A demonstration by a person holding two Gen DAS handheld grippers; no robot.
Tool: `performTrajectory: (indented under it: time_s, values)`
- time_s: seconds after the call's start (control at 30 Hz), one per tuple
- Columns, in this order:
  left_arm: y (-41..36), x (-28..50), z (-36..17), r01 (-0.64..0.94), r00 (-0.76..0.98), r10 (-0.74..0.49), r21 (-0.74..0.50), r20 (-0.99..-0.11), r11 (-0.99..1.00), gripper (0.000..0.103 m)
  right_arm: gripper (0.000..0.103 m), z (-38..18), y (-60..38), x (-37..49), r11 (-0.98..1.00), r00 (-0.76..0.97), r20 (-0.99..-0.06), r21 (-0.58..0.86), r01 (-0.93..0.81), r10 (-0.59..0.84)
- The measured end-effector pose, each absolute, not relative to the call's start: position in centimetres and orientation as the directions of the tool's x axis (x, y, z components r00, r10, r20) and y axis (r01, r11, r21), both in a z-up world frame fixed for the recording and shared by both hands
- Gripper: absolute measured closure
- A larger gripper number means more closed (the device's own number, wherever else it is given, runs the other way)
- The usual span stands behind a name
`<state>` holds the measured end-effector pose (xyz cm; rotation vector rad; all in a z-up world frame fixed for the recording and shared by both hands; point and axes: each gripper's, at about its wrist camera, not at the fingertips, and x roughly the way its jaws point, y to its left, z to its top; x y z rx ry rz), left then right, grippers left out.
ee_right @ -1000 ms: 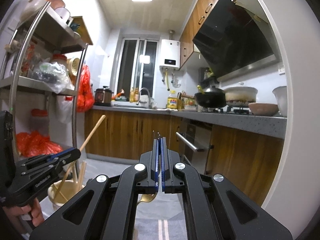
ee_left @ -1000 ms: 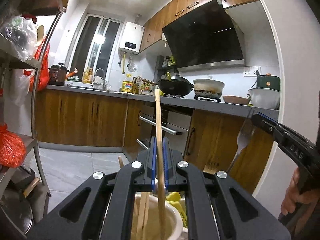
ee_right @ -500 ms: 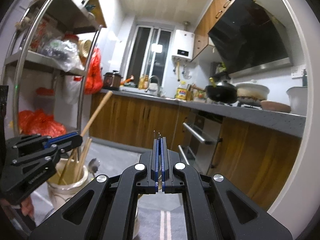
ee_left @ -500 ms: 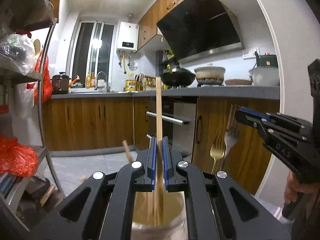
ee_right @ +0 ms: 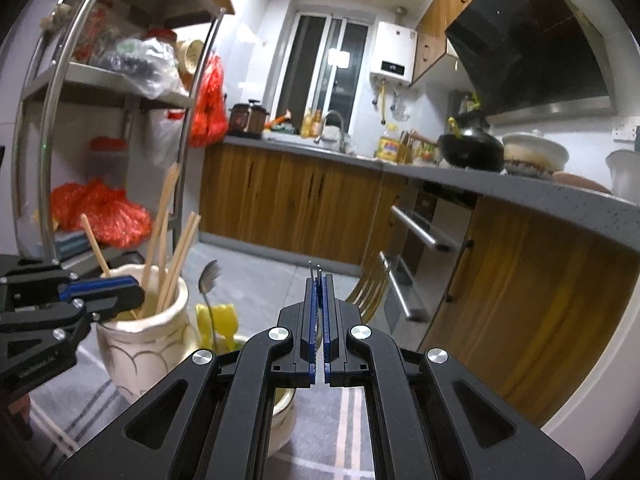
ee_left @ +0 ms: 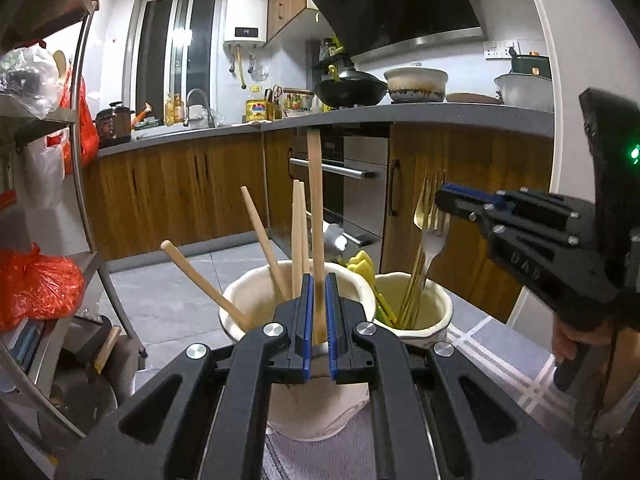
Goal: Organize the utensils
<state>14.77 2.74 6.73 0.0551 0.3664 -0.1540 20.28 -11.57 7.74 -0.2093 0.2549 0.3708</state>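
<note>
My left gripper (ee_left: 316,284) is shut on a long wooden utensil handle (ee_left: 315,200) that stands upright in a cream ceramic pot (ee_left: 256,300) with other wooden utensils. My right gripper (ee_right: 318,280) is shut on a silver fork (ee_left: 436,236), tines up, held over a smaller cream pot (ee_left: 434,300) that holds thin sticks. A gold fork (ee_left: 422,208) stands next to the silver one. In the right wrist view the big pot (ee_right: 140,344) is at the left, with the left gripper (ee_right: 132,294) beside it. Yellow utensils (ee_right: 218,320) stick up between the pots.
The pots stand on a grey cloth with white stripes (ee_right: 348,420). A metal shelf rack (ee_right: 52,112) with red bags stands at the left. Wooden cabinets and an oven (ee_left: 340,184) lie behind, under a grey counter (ee_left: 440,114) with a wok and pans.
Both grippers have come lower and closer to the pots. The wooden utensil has sunk into the big pot. The silver fork now hangs over the smaller pot.
</note>
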Motion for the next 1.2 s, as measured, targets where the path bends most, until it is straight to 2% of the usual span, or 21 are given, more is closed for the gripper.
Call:
performTrajectory:
  time_s: [0.1,0.17,0.2,0.4,0.47,0.53,0.63,0.83,1.03,1.1,1.2]
  values:
    - [2.4,14.7,6.6,0.159,0.923,-0.131,0.048,-0.361,0.986,0.097,0.097,7.6,-11.8,20.4,0.916,0.898,-0.293,-0.136,-0.378,0.327]
    - [2.3,14.6,6.6,0.155,0.924,-0.126,0.053,-0.362,0.986,0.097,0.086,7.7,-12.0,20.3,0.915,0.895,-0.292,-0.118,-0.385,0.339]
    - [2.3,14.7,6.8,0.153,0.924,-0.125,0.048,-0.362,0.987,0.097,0.076,7.7,-12.1,20.1,0.914,0.894,-0.281,-0.112,-0.391,0.348]
    - [2.4,13.4,7.1,0.131,0.923,-0.107,0.039,-0.369,0.991,0.093,0.071,8.3,-13.1,18.2,0.913,0.897,-0.246,-0.087,-0.398,0.368]
    - [2.6,12.4,7.0,0.122,0.925,-0.101,0.032,-0.365,0.992,0.076,0.064,8.7,-13.6,17.6,0.916,0.898,-0.233,-0.060,-0.397,0.374]
    - [2.7,11.3,7.0,0.117,0.927,-0.099,0.027,-0.362,0.993,0.064,0.050,9.1,-14.3,16.8,0.920,0.902,-0.212,-0.031,-0.391,0.377]
    - [3.0,9.7,6.6,0.111,0.923,-0.093,0.028,-0.373,0.993,0.057,0.037,9.1,-15.2,15.6,0.923,0.906,-0.195,-0.010,-0.385,0.376]
    - [3.6,6.8,5.5,0.085,0.923,-0.073,0.015,-0.379,0.996,0.042,0.018,7.5,-16.0,14.0,0.908,0.878,-0.252,0.001,-0.419,0.406]
    - [3.9,6.0,3.9,0.053,0.914,-0.041,0.017,-0.404,0.998,0.036,0.012,5.0,-15.7,12.7,0.895,0.859,-0.315,-0.056,-0.442,0.404]
    - [3.9,5.9,3.9,0.038,0.917,-0.023,0.028,-0.398,0.999,0.031,0.008,4.5,-15.8,12.4,0.893,0.858,-0.317,-0.064,-0.445,0.405]
    - [3.9,5.9,4.3,0.021,0.928,-0.015,0.011,-0.373,1.000,0.016,0.005,4.2,-16.0,12.1,0.890,0.859,-0.299,-0.062,-0.451,0.415]
